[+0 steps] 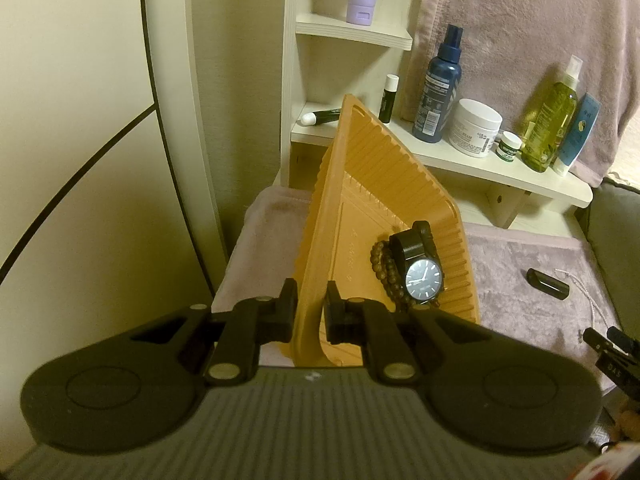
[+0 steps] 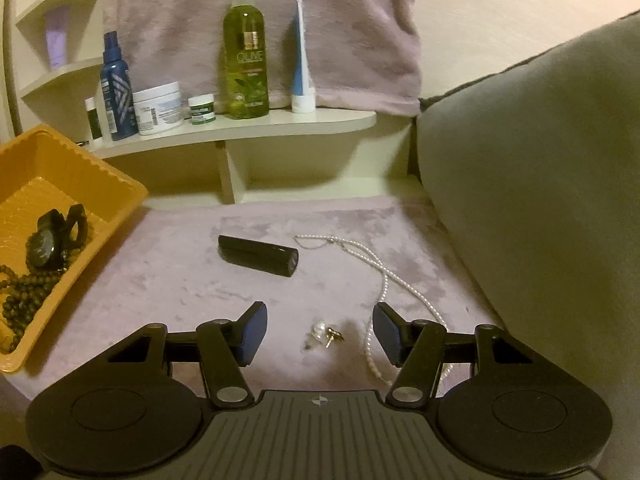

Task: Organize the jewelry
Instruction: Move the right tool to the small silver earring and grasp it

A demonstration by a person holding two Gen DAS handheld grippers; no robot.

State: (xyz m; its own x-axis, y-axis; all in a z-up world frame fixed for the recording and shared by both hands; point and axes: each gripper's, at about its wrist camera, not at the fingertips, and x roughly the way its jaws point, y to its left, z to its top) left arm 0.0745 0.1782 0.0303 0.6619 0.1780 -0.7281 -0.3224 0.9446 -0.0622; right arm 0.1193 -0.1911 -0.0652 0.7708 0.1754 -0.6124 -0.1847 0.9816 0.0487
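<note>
My left gripper (image 1: 311, 312) is shut on the near rim of an orange plastic tray (image 1: 360, 184) and holds it tilted. A black watch (image 1: 423, 278) and a brown bead bracelet (image 1: 386, 268) lie in the tray, also in the right wrist view, where the tray (image 2: 116, 196) holds the watch (image 2: 50, 242) and beads (image 2: 24, 292). My right gripper (image 2: 320, 334) is open and empty, just above small pearl earrings (image 2: 325, 334) on the mauve cloth (image 2: 180, 280). A pearl necklace (image 2: 380, 276) and a black tube (image 2: 258, 255) lie beyond.
A cream shelf (image 2: 240, 126) at the back holds a green olive bottle (image 2: 245, 56), blue spray bottle (image 2: 116, 88), white jar (image 2: 158, 109) and tubes. A grey cushion (image 2: 540, 200) rises on the right. The black tube (image 1: 547, 283) also shows in the left wrist view.
</note>
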